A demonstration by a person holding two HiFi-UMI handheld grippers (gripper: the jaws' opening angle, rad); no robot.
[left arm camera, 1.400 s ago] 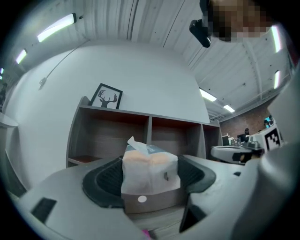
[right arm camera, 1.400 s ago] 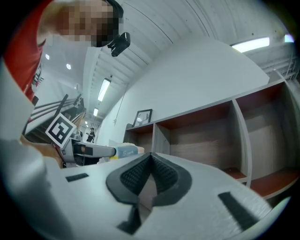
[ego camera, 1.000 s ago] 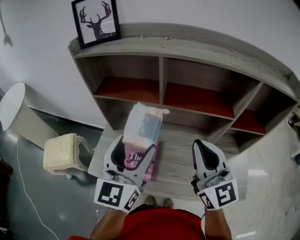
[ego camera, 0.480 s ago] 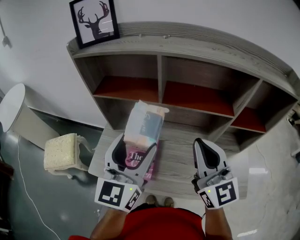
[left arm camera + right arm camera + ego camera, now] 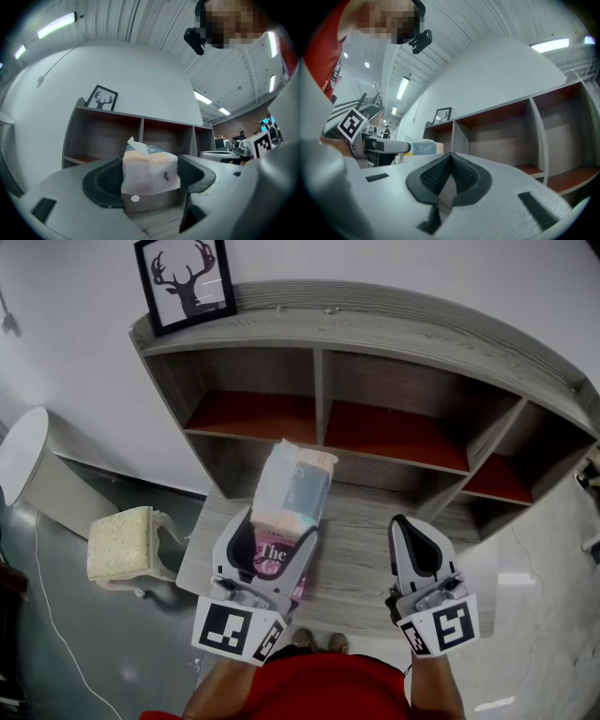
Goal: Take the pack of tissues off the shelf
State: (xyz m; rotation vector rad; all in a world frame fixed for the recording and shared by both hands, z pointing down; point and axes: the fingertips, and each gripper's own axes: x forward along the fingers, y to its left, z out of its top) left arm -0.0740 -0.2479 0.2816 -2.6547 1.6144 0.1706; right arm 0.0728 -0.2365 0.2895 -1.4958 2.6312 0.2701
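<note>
The shelf [image 5: 375, 324] fills the upper half of the head view, standing against the wall. A framed picture [image 5: 186, 282] stands on its top board at the upper left. Before the shelf, at frame centre, runs a low ledge [image 5: 361, 563]. The pack of tissues [image 5: 292, 488] is over the ledge's left part, between the jaws of the left gripper [image 5: 277, 527], which press it from both sides. A flat item [image 5: 298, 587] lies on the ledge beneath that gripper. The right gripper [image 5: 403, 524], jaws together, is over the ledge's right part. A stool [image 5: 127, 545] stands left of the ledge, with a round table [image 5: 23, 451] at the frame's left edge.
</note>
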